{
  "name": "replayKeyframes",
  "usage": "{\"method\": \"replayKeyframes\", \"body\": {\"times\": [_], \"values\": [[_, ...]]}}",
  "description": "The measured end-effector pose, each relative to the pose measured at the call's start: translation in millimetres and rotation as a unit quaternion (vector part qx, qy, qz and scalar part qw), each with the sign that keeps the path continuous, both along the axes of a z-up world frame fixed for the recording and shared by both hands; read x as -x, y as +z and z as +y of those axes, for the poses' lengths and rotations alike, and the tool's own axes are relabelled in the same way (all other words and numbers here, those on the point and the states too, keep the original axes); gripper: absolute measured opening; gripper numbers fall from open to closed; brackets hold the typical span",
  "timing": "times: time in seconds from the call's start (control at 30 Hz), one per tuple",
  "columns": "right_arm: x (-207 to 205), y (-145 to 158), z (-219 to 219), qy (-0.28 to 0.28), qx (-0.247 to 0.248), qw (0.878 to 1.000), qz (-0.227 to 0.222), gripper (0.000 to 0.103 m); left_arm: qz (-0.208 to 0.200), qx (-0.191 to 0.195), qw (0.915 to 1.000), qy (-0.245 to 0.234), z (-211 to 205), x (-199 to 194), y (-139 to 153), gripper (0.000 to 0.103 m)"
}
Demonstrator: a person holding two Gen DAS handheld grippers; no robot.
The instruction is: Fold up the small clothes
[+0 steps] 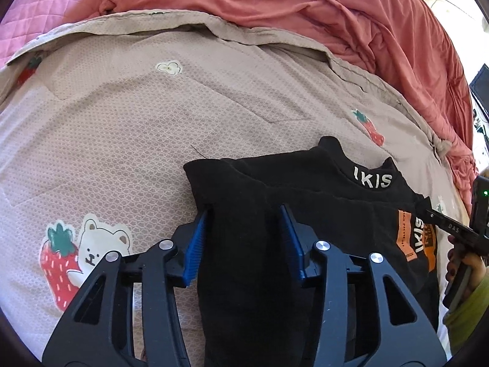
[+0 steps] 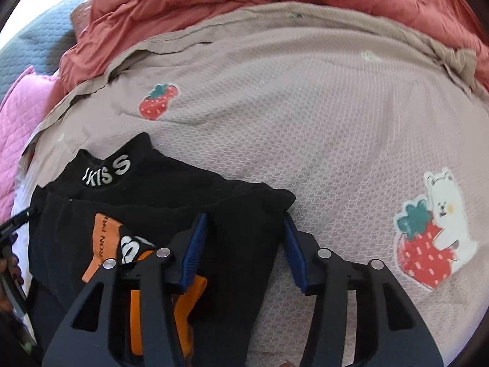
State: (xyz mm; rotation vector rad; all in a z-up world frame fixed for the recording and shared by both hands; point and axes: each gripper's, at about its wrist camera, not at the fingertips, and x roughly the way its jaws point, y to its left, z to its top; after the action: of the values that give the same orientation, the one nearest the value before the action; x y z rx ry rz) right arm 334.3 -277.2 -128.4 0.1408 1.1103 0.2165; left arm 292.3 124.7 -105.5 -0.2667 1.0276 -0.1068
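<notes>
The left tool has its blue ribbed pads on either side of a raised fold of the small black knit top with white lettering on its collar and an orange patch on the chest, and the cloth fills the gap between them, so it looks clamped on the left side of the garment. The right tool does much the same on the right side: its left pad sits against black fabric, while its right pad stands at the garment's right edge, over the bedspread, so whether both pads truly press I cannot tell. The top lies on the near part of a bed, on a beige waffle-textured bedspread printed with strawberries and white bears, collar pointing far, with a rumpled coral-red duvet heaped beyond it and a pink quilted cover at the far left. In the left view a hand in a green sleeve carries the other tool at the right edge. The garment should be light, soft and limp: it will drape and sag from any single point and may slide out of a shallow bite. Holding it at both side edges, near shoulder or hem seams where the cloth is doubled, seems the safest way to carry a fold over evenly.
</notes>
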Motion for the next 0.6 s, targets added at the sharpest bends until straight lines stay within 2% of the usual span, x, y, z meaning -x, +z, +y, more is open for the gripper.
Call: {"method": "replayKeyframes", "body": {"times": [0.03, 0.07, 0.1, 0.13, 0.27, 0.43, 0.6], "values": [[-0.2, -0.7, -0.4, -0.003, -0.004, 1.000, 0.001, 0.047, 0.001, -0.003, 1.0000, -0.003, -1.3, -0.1, -0.1, 0.033], [-0.5, -0.4, 0.6, -0.002, -0.007, 1.000, 0.000, 0.039, 0.000, -0.012, 0.9999, -0.005, -3.8, 0.3, 1.2, 0.019], [-0.4, 1.0, 1.9, 0.003, -0.010, 1.000, -0.004, 0.031, -0.006, -0.028, 0.9996, -0.006, -6.5, 1.7, 4.3, 0.011], [1.8, 4.9, 4.2, 0.011, -0.008, 1.000, -0.011, 0.028, -0.013, -0.035, 0.9993, -0.007, -7.6, 3.2, 7.2, 0.009], [15.1, 25.3, 2.3, 0.024, -0.028, 0.998, -0.043, 0.020, -0.043, -0.021, 0.9988, -0.009, -4.4, 14.7, 21.4, 0.005], [41.3, 59.2, -3.0, 0.055, -0.080, 0.992, -0.084, 0.019, -0.075, 0.004, 0.9969, -0.022, -2.9, 36.6, 42.5, 0.003], [72.7, 83.6, 0.1, 0.098, -0.099, 0.984, -0.108, 0.019, -0.097, 0.017, 0.9945, -0.036, -5.1, 65.1, 59.7, 0.003]]}}
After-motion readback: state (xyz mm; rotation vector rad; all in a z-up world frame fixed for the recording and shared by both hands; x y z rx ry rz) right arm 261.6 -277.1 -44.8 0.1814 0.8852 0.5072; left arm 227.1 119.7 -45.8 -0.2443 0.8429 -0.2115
